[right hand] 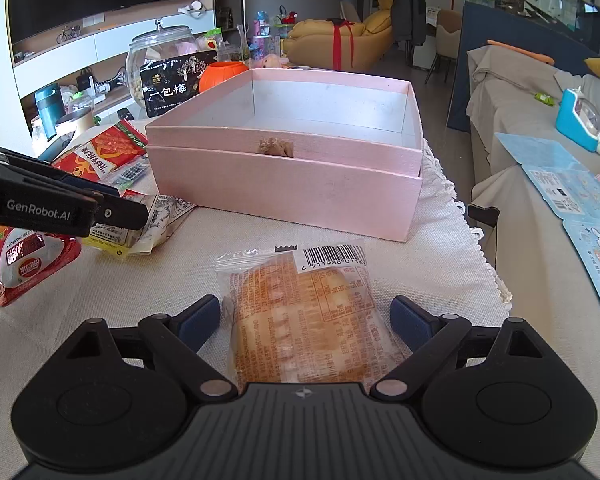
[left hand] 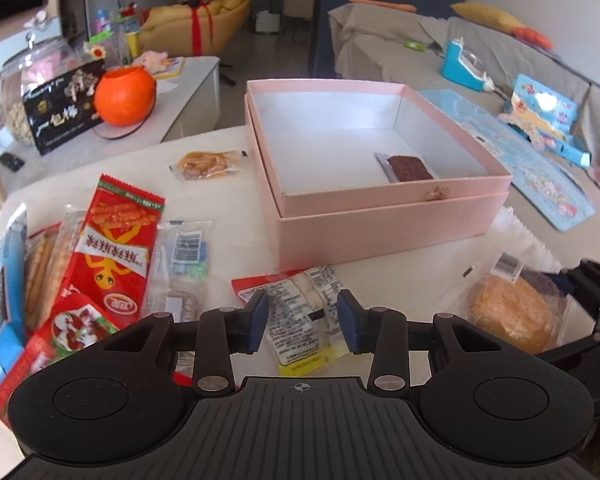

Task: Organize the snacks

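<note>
I'm mid-pick, both sides. Right gripper [right hand: 304,322] has fingers wide, straddling the clear-wrapped golden bread bun [right hand: 300,316] on the tablecloth, no contact yet. Left gripper [left hand: 303,322] is part open around a white printed crinkly snack packet [left hand: 300,320]; grip unclear. Open pink cardboard box [left hand: 380,216] ahead holds one brown bar. Next: close on the bun, lift clear of the box wall, drop inside.

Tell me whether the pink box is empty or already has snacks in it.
Nearly empty: the open pink box holds one dark snack packet on its white floor.
</note>
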`<state>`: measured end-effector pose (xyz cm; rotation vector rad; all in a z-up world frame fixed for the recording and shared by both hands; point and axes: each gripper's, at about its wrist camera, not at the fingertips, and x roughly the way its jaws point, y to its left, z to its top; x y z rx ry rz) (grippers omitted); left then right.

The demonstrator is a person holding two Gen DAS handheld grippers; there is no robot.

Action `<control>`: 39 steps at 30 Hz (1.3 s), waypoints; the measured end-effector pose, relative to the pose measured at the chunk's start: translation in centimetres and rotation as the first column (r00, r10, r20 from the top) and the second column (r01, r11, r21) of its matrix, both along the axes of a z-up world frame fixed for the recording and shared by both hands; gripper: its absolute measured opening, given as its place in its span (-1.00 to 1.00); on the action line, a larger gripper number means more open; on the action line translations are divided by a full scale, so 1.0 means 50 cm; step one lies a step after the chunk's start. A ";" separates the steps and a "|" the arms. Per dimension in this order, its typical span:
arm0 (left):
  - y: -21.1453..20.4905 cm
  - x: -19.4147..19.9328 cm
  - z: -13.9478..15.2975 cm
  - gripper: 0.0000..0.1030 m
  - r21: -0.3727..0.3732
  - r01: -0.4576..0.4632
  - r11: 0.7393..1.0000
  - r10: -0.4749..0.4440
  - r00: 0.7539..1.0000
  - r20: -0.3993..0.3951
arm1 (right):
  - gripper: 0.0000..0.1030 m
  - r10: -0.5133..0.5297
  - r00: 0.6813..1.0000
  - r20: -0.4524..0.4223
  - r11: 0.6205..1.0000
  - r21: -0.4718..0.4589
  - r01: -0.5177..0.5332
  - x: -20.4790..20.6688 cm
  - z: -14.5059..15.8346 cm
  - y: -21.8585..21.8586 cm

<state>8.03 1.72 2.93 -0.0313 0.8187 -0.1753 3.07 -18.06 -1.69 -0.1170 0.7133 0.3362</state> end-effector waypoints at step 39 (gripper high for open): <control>-0.009 -0.027 -0.036 0.22 0.077 0.100 0.992 -0.102 0.994 0.027 | 0.86 0.086 0.976 -0.202 0.996 0.054 -0.076 0.050 0.044 -0.043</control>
